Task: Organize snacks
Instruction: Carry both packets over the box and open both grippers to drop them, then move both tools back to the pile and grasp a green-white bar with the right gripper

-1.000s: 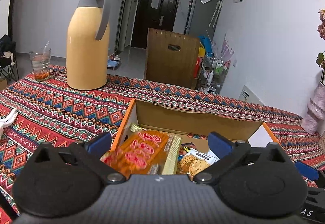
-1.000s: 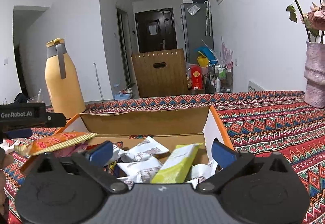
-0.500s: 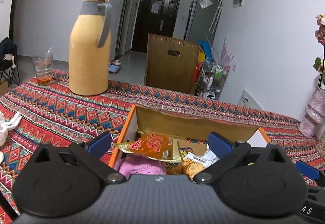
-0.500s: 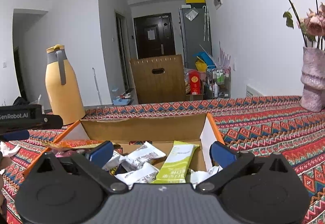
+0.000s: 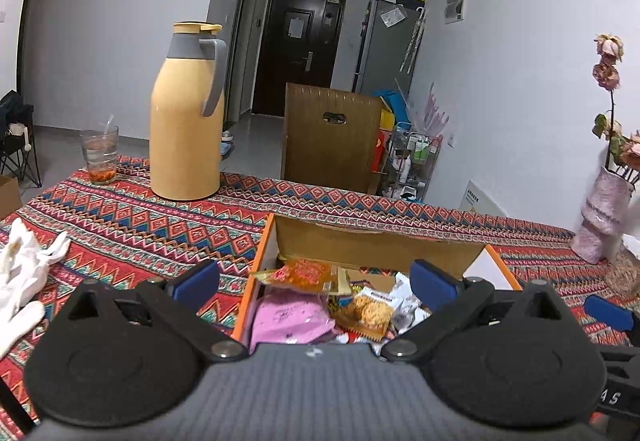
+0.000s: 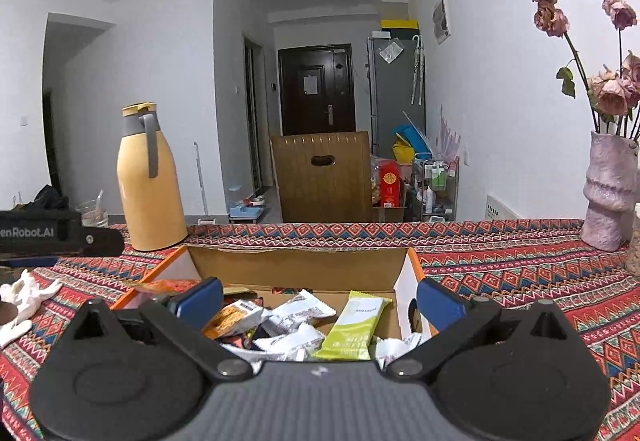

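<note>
An open cardboard box point(image 5: 376, 245) with orange edges sits on the patterned tablecloth and holds several snack packets. In the left wrist view an orange packet point(image 5: 304, 273) lies at the box's back left, over a pink packet point(image 5: 288, 317), beside a cracker packet point(image 5: 366, 311). My left gripper point(image 5: 314, 281) is open and empty, above the box's near side. In the right wrist view the box point(image 6: 296, 265) holds a green bar point(image 6: 356, 325) and white packets point(image 6: 304, 311). My right gripper point(image 6: 320, 301) is open and empty above them.
A tall yellow thermos point(image 5: 186, 113) and a glass point(image 5: 100, 155) stand at the back left of the table. White gloves point(image 5: 24, 269) lie at the left. A pink vase with dried roses point(image 6: 608, 193) stands at the right. A wooden chair back point(image 6: 324, 177) is behind the table.
My left gripper let go of the orange packet, which now lies in the box, and pulled back and up. My right gripper also drew back and up a little.
</note>
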Tool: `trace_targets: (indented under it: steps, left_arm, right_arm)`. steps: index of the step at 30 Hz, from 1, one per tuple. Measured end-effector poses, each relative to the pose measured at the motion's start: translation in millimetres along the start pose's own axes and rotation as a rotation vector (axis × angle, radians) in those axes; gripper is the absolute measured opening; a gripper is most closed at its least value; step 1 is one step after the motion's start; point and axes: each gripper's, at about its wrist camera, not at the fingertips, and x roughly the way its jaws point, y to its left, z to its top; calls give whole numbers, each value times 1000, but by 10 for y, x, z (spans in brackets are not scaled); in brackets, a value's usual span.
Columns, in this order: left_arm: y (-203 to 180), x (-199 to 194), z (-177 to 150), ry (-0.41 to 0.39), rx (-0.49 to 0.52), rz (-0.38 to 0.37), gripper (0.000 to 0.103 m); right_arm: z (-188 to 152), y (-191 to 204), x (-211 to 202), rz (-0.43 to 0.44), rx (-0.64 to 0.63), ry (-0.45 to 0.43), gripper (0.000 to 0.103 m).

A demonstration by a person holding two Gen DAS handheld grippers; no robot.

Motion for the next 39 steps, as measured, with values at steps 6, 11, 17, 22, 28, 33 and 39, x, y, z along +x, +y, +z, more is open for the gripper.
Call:
trace_targets:
  steps: [6,11,17,22,28,33,39]
  left_arm:
    - [136,-209,-105,15,13,9,103]
    - [238,-342,-269,42,38,8,103]
    - [298,-435,-527,89,63,13,103]
    - [333,-488,-785,128,84,19,103]
    - [349,-470,-1086,153,102,22,103]
    - [303,-379,-1266,170,134,39,103]
    - [326,-415,-1280,148,122,19,103]
  right_arm:
    - [-94,18,-240,-4,-10,12,103]
    - [-214,-6,-415,22,-5,22,103]
    - [-410,9,-591,22,-21,52,103]
    - [-603,31,-708,36,-23,101,103]
    - [-842,-22,-787,7,-9,169,103]
    - [-969,-61,-863,-17,0,182,103]
    - [-1090,-55,-831,-30,8,234,103]
